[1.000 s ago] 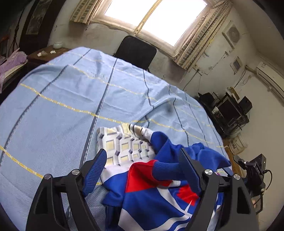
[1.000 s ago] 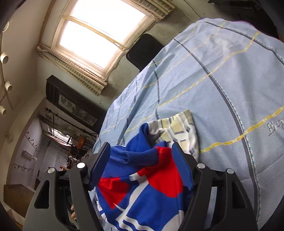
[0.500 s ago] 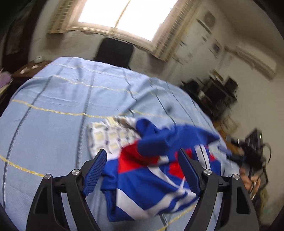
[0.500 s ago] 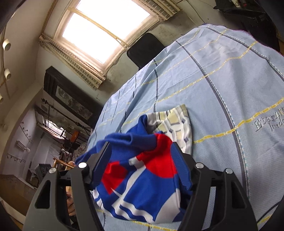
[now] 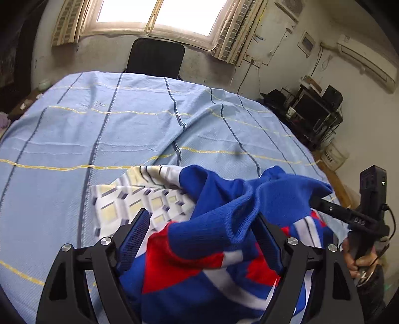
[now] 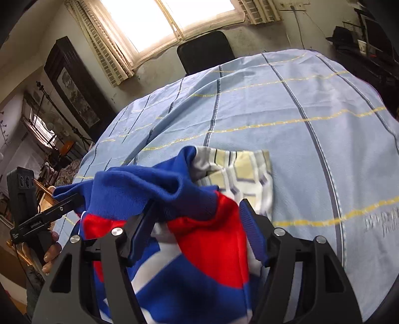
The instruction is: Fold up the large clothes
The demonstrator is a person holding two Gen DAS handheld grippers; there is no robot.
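On the bed: one light blue bedspread [image 5: 104, 139] with dark and yellow stripes covers the whole surface; two garments lie on its near part.
Chair: one black chair [image 5: 155, 57] stands past the far edge of the bed, under the window [image 5: 159, 12].
Garments: one blue, red and white jersey [image 5: 199, 269], bunched and partly lifted; one folded cloth [image 5: 139, 197] with a pale yellow and grey square print, flat just beyond the jersey and partly under it.
Tools: two, one per hand.
Left tool [image 5: 203, 245]: fingers wide apart, gripping nothing; the jersey lies between and below them.
Right tool [image 6: 197, 236]: fingers also spread in its own view, the jersey's red panel between them; whether they pinch it I cannot tell.
Left view only: the right tool [image 5: 349, 214] at the right edge, its tip against the raised blue sleeve, held by a hand [image 5: 355, 259]; a rack of dark equipment [image 5: 311, 112] by the wall.
Right view only: the left tool [image 6: 47, 214] at the left edge, its tip at the blue fabric; a dark framed picture [image 6: 72, 89] on the wall.
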